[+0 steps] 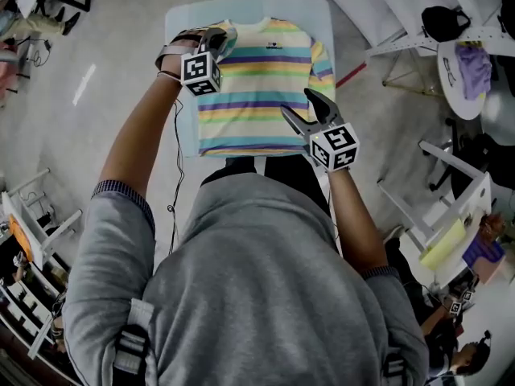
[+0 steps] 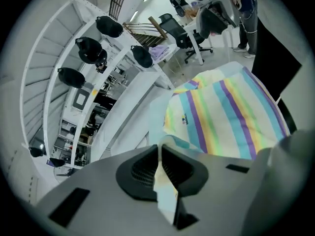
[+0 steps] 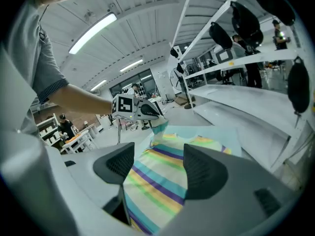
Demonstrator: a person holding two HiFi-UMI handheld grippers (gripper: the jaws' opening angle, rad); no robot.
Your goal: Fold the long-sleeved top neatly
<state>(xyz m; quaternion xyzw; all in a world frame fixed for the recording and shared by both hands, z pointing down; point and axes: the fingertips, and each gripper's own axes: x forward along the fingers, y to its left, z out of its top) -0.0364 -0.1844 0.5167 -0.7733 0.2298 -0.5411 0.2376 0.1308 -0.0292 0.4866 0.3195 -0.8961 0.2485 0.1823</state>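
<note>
One pale table (image 1: 181,22) stands in front of me, and the striped long-sleeved top (image 1: 257,79) lies flat on it, covering most of its surface. The garment's long axis runs straight away from me: the neck points to the far edge, the hem lies at the near edge by my body, and the stripes run crosswise. My left gripper (image 1: 224,35) sits over the far left shoulder with its fingers pressed together on a fold of the garment's cloth, cream and teal, which sticks out between the pads. My right gripper (image 1: 296,100) hovers above the near right part of the stripes, fingers spread wide, nothing gripped between them.
</note>
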